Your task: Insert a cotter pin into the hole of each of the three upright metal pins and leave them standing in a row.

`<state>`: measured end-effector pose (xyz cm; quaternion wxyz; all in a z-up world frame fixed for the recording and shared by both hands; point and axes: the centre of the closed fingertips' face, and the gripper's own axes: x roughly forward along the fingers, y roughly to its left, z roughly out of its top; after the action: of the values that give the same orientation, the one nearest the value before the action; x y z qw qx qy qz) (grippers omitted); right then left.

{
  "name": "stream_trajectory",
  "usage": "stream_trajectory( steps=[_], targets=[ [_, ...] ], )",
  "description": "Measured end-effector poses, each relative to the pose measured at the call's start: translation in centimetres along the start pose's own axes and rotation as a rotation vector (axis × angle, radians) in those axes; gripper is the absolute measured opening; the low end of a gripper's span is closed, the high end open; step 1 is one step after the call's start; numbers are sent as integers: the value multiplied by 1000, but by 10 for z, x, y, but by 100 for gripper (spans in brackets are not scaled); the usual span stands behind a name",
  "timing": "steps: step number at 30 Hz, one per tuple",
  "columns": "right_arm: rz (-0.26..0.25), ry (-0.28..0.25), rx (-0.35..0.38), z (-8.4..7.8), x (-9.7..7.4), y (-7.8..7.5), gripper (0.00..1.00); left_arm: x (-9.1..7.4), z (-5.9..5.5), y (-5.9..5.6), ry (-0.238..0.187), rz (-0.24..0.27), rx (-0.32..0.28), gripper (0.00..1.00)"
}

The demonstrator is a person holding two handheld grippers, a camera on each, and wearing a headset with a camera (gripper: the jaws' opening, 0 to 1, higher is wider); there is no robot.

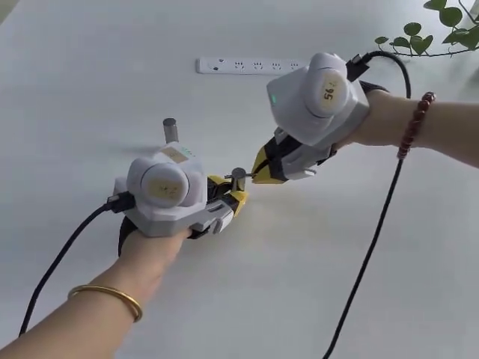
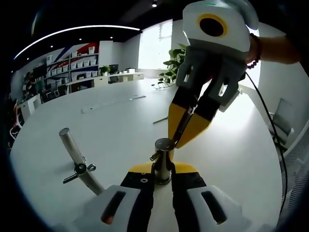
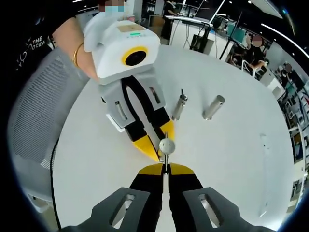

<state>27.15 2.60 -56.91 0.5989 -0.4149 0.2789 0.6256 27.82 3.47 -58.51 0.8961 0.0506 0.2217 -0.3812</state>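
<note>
Head view: high, looking steeply down at table (image 1: 112, 75), fairly near. Left and right gripper views: low, facing each other, very close; all share metal pin (image 1: 238, 176).

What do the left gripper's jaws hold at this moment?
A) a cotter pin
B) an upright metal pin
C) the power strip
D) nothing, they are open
B: in the left gripper view, the left gripper has its jaws closed on the shaft of the metal pin, while the right gripper brings a cotter pin to the metal pin's top.
</note>
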Motion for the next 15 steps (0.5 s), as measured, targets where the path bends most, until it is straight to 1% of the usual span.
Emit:
stream_trajectory(
  steps=[1, 5, 8, 9, 10, 12, 15],
  targets=[
    [0, -6, 25, 1, 0, 1, 0, 0, 0, 0, -2, 1, 0, 11],
    [0, -15, 47, 4, 0, 2, 0, 1, -1, 0, -5, 1, 8, 11],
    [2, -16, 74, 5, 0, 3, 0, 1, -1, 0, -8, 2, -12, 11],
    [3, -13, 77, 5, -1, 3, 1, 1, -1, 0, -10, 3, -18, 11],
    [2, -13, 76, 5, -2, 3, 6, 1, -1, 0, -12, 5, -20, 11],
    [-2, -11, 93, 6, -5, 3, 11, 1, -2, 0, -17, 8, -27, 11],
    [-3, -17, 102, 6, -10, 6, 11, 1, -2, 1, -20, 9, -33, 11]
  ],
)
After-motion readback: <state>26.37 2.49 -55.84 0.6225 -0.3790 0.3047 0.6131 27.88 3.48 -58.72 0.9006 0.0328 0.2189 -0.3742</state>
